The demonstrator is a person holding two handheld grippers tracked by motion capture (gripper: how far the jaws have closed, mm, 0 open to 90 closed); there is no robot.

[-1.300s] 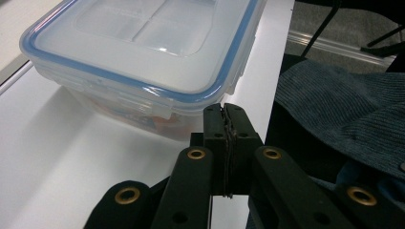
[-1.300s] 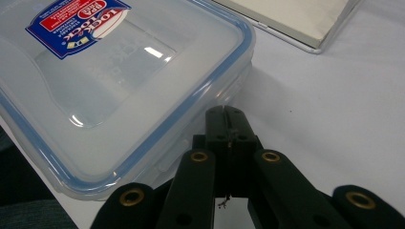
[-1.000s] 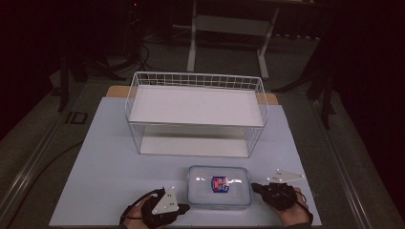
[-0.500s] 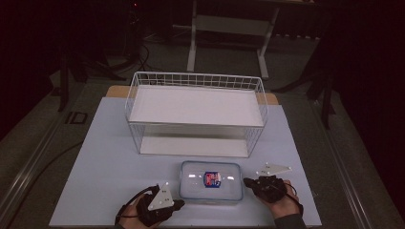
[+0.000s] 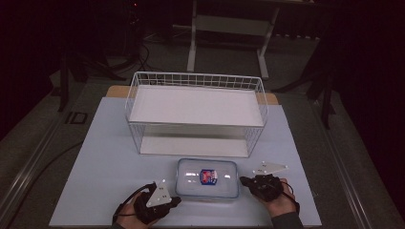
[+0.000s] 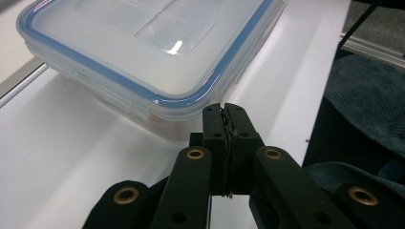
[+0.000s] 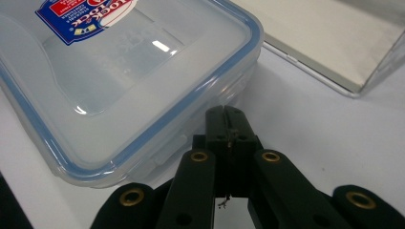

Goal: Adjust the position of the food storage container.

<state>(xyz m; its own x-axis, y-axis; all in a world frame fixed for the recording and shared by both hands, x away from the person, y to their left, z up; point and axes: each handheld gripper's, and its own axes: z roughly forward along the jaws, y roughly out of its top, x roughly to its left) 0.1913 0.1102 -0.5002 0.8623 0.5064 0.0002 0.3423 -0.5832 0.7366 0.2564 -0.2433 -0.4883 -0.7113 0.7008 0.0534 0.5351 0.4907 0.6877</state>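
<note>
At the tabletop's near edge, left of centre, the left gripper (image 5: 175,201) sits w/ jaws pressed together on nothing, tips just beside the near-left corner of the food container (image 5: 207,178); likely set to nudge or steady it rather than grasp; the container lies flat, blue-rimmed lid on, near the front edge at centre, just in front of the wire basket (image 5: 196,113); at its right side the right gripper (image 5: 243,181), jaws likewise together & empty, brackets the other end.
</note>
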